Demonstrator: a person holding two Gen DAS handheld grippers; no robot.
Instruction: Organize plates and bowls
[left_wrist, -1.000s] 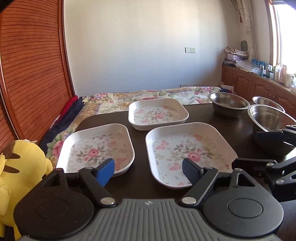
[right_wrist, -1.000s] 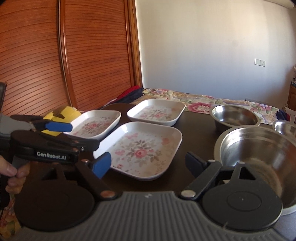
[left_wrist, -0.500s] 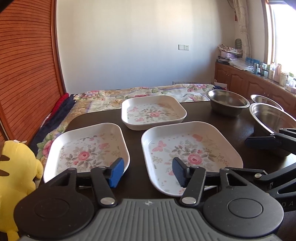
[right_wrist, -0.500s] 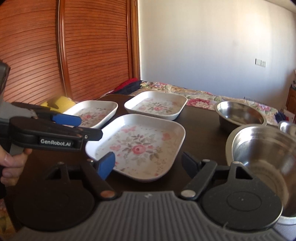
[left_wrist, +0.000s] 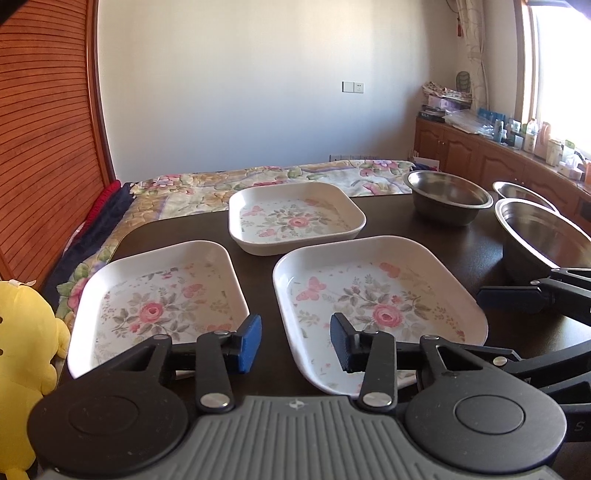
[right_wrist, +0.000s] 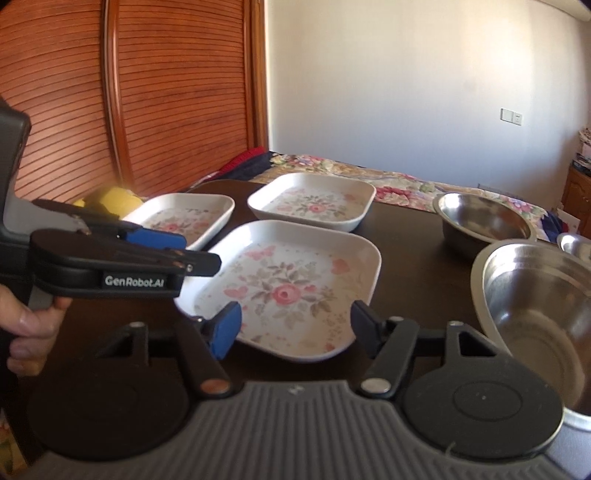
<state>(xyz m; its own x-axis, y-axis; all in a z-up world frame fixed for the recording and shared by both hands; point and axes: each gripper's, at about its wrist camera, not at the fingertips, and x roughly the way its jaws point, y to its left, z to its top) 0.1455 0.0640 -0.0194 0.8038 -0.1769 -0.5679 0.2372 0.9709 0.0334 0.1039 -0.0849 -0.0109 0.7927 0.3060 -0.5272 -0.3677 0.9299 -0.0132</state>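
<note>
1. Nothing stacked yet, by the look of it: three flowered plates lie apart on the dark desk (left_wrist: 406, 229), all sorting left to do.
2. Near plate (left_wrist: 373, 295) sits in front of both cameras; left plate (left_wrist: 159, 299) just beside it; far plate (left_wrist: 295, 218) behind, near the desk's back edge.
3. Three steel bowls on the right side: big bowl (left_wrist: 543, 236) nearest, back bowl (left_wrist: 448, 195) behind, small bowl (left_wrist: 517, 190) mostly hidden.
4. Left gripper (left_wrist: 295, 341) fingers apart, holding nothing, hovering over the gap between left and near plates.
5. Right gripper (right_wrist: 293, 325) fingers apart, empty, spanning the near plate's front edge, contact unclear.
6. Room: bed (left_wrist: 258, 177) with floral cover behind the desk, slatted wood doors (right_wrist: 129, 92) on the left, yellow plush toy (left_wrist: 26, 339), cabinets (left_wrist: 498, 162) under a window.
</note>
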